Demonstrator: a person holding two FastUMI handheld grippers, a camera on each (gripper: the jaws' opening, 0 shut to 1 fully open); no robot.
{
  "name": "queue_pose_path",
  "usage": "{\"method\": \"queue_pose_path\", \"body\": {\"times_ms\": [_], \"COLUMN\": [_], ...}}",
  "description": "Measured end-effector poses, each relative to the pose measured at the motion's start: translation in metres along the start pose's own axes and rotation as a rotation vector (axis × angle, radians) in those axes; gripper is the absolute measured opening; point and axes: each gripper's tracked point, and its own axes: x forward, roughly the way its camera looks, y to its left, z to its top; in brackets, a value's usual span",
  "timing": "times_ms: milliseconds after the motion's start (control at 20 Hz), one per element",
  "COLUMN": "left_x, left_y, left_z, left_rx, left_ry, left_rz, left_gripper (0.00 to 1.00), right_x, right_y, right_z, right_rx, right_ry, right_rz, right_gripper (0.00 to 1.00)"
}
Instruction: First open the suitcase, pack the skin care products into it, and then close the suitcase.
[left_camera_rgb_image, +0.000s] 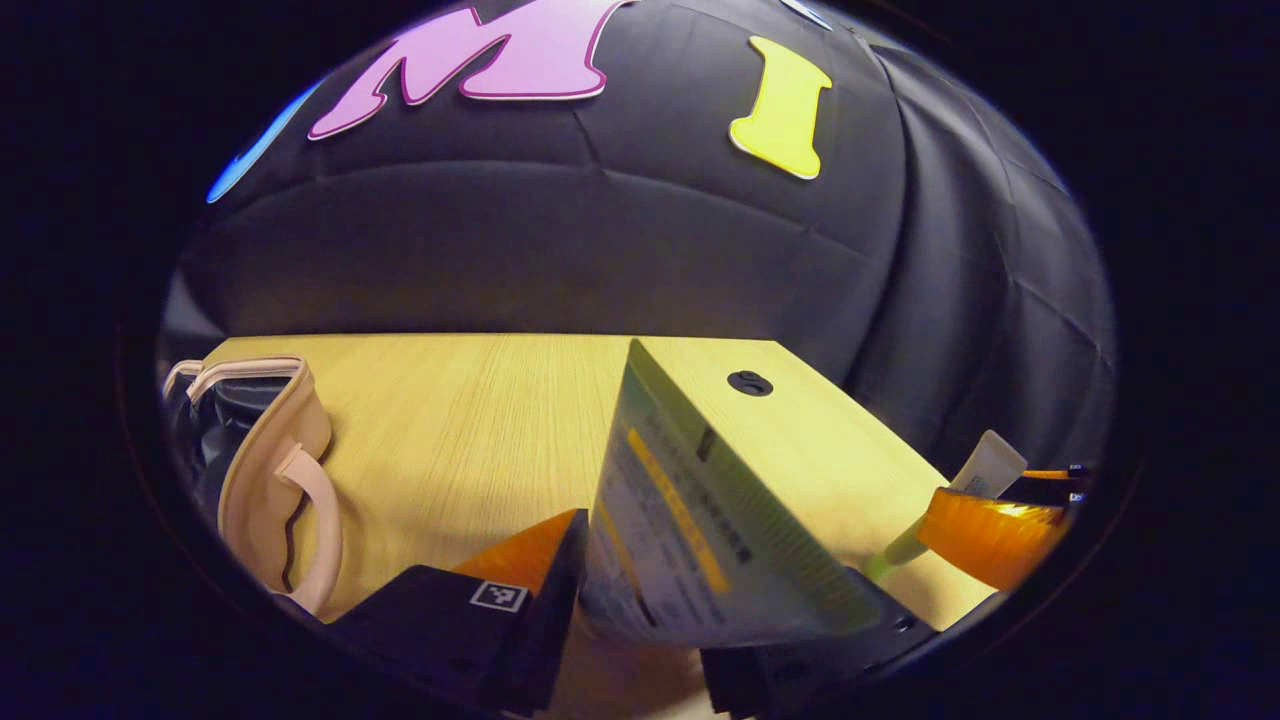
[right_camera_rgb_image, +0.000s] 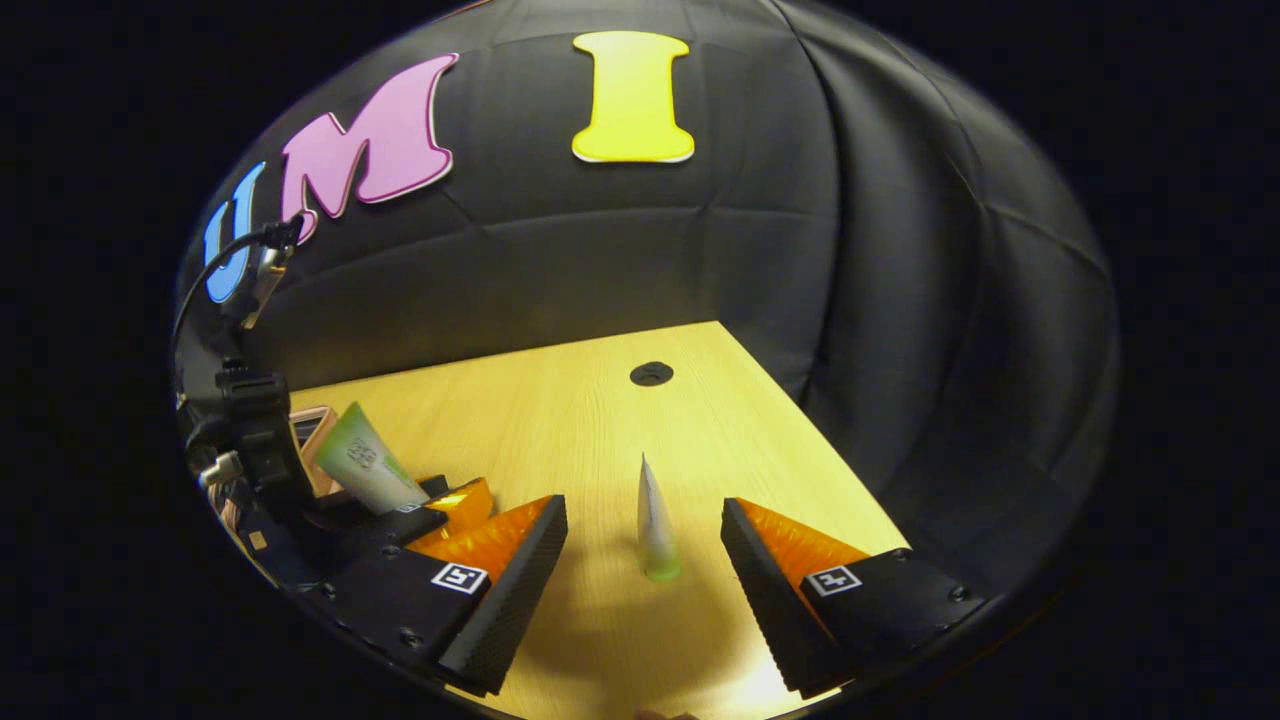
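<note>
Risk sits right: right gripper (right_camera_rgb_image: 645, 560) gapes wide around a standing small tube (right_camera_rgb_image: 655, 530), which one nudge could topple. Left gripper (left_camera_rgb_image: 640, 610) clamps a big tube (left_camera_rgb_image: 690, 530) that may slip short of the suitcase (left_camera_rgb_image: 265, 470).

wood table (right_camera_rgb_image: 600, 420), black cloth wall (right_camera_rgb_image: 620, 250)

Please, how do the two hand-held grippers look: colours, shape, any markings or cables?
Each hand-held gripper has two wedge-shaped fingers: orange sides, black ribbed pads, black bases with screws and a small black-and-white square marker. The other hand-held gripper carries a black body with a thin black cable.
</note>
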Motion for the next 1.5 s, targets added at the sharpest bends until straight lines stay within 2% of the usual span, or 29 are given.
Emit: {"method": "queue_pose_path", "body": {"times_ms": [50, 150, 350, 450, 550, 600, 700, 750, 800, 850, 1050, 1100, 1150, 1200, 1350, 1450, 1500], "left_x": [0.004, 0.001, -0.008, -0.016, -0.021, -0.025, -0.030, -0.033, -0.037, -0.041, -0.072, -0.085, -0.099, -0.118, -0.174, -0.212, -0.226], "left_y": [0.002, 0.004, 0.006, 0.012, 0.017, 0.019, 0.024, 0.026, 0.028, 0.031, 0.041, 0.044, 0.048, 0.054, 0.089, 0.127, 0.144], "left_z": [0.000, -0.001, -0.005, -0.008, -0.011, -0.012, -0.016, -0.018, -0.018, -0.019, 0.002, 0.010, 0.017, 0.024, 0.045, 0.051, 0.055], "left_rx": [0.017, 0.031, -0.001, -0.028, -0.047, -0.053, -0.054, -0.056, -0.060, -0.064, -0.062, -0.062, -0.066, -0.071, -0.078, -0.068, -0.077], "left_ry": [-0.003, 0.005, 0.020, 0.026, 0.031, 0.035, 0.042, 0.042, 0.042, 0.040, -0.014, -0.032, -0.044, -0.055, -0.091, -0.101, -0.109], "left_rz": [0.013, 0.026, 0.012, 0.016, 0.020, 0.020, 0.023, 0.023, 0.024, 0.025, 0.013, 0.005, 0.000, 0.001, 0.041, 0.103, 0.128], "left_gripper": [0.58, 0.51, 0.46, 0.42, 0.43, 0.43, 0.43, 0.42, 0.42, 0.42, 0.43, 0.42, 0.43, 0.42, 0.42, 0.39, 0.42], "right_x": [0.008, 0.020, 0.037, 0.044, 0.049, 0.052, 0.060, 0.061, 0.061, 0.053, 0.008, -0.008, -0.025, -0.042, -0.090, -0.118, -0.129], "right_y": [0.000, 0.000, 0.002, 0.001, -0.005, -0.004, -0.005, -0.001, 0.002, 0.004, 0.024, 0.032, 0.042, 0.053, 0.089, 0.121, 0.135], "right_z": [-0.002, -0.008, -0.016, -0.023, -0.024, -0.023, -0.022, -0.021, -0.023, -0.025, -0.002, 0.006, 0.013, 0.020, 0.032, 0.034, 0.034], "right_rx": [0.005, -0.007, -0.037, -0.081, -0.127, -0.127, -0.126, -0.117, -0.116, -0.121, -0.173, -0.174, -0.177, -0.182, -0.228, -0.289, -0.302], "right_ry": [0.003, 0.010, 0.017, 0.022, 0.004, -0.005, 0.000, -0.007, 0.000, 0.010, -0.036, -0.055, -0.068, -0.083, -0.098, -0.101, -0.100], "right_rz": [0.000, -0.013, -0.022, -0.034, -0.062, -0.061, -0.071, -0.056, -0.042, -0.031, 0.021, 0.037, 0.056, 0.081, 0.148, 0.205, 0.233], "right_gripper": [0.99, 0.98, 0.98, 0.94, 0.82, 0.71, 0.34, 0.32, 0.23, 0.27, 0.24, 0.19, 0.24, 0.24, 0.24, 0.24, 0.24]}}
